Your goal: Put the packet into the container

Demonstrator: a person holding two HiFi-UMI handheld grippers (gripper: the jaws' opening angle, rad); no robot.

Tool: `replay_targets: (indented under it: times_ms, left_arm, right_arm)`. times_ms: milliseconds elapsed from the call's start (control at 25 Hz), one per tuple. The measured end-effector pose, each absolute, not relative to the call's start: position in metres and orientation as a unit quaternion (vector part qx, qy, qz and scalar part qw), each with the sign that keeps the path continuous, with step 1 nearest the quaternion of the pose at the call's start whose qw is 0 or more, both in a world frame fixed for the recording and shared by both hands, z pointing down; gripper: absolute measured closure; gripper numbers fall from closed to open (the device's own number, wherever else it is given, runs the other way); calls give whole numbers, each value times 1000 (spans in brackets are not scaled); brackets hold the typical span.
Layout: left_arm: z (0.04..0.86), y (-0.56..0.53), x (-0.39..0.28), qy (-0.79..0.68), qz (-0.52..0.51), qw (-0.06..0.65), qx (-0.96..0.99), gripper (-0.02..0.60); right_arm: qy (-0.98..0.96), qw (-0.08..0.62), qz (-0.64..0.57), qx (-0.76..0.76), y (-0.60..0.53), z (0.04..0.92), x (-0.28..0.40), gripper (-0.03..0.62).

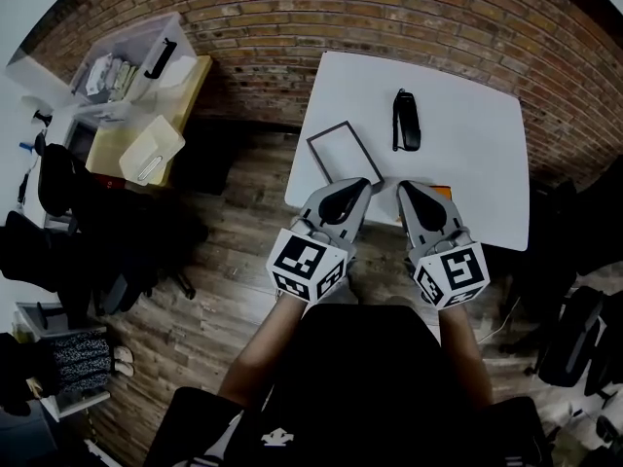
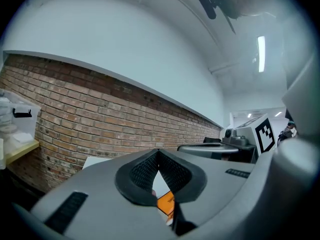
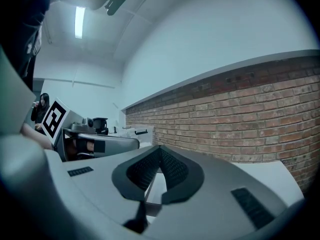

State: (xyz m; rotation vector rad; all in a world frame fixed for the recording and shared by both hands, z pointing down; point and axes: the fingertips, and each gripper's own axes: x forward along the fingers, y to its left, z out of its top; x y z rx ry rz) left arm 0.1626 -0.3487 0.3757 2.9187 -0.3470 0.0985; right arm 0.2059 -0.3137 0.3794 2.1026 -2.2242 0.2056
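The white table (image 1: 467,134) stands against a brick wall (image 1: 389,17) over a wooden floor (image 1: 243,222), its top bare but for three things. The left gripper (image 1: 358,185) and right gripper (image 1: 407,189) hover side by side over its near edge, both with jaws closed on nothing, seemingly poised before any pickup. The shallow dark-rimmed container (image 1: 341,152) sits by the near left corner, a black object (image 1: 405,120) mid-table, and the orange packet (image 1: 443,189) at the near edge, partly under the right gripper, within easy reach.
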Motion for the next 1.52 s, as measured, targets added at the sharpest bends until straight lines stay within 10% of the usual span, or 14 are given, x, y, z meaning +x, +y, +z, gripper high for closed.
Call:
replay_targets:
  times_ms: [720,1160,1520]
  left_arm:
    - [392,-372,209,-116,53,109,986,575]
    - [395,-390,240,-131,58,95,985,575]
    - [396,-402,233,-167,62,95,979,575]
  right_arm:
    - [-733,71,84,671,-331,404,259,589]
    - [-772,270,103,566,-324,481,295,586]
    - [-784,488,122,365,-292,573,299,216]
